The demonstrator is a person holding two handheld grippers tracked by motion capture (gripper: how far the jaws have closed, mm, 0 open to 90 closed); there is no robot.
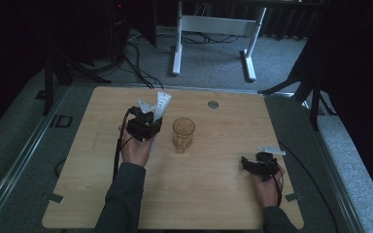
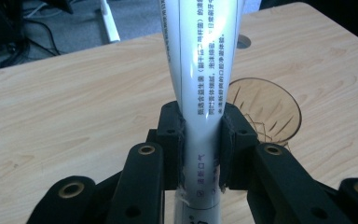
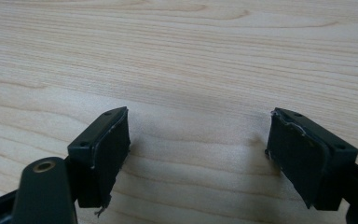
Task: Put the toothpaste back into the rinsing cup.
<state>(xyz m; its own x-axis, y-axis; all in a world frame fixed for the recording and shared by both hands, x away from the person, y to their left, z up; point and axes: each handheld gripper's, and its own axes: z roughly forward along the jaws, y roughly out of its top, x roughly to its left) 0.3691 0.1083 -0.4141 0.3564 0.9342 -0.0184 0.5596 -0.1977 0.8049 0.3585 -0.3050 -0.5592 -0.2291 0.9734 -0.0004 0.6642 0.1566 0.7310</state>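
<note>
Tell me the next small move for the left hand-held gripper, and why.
Probably carry the white tube sideways over the amber glass mug and lower it in. The left hand-held gripper is shut on the tube, the mug's open mouth sits just beside it, and the right hand-held gripper rests open over bare table.

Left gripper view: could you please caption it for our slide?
Left claw clamps a white printed tube above the wooden table, beside an amber glass.

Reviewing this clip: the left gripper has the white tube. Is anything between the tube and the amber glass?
Nothing visible. The left gripper holds the white tube just beside the amber glass, with bare table between. The right gripper is open, off near the table's right edge.
</note>
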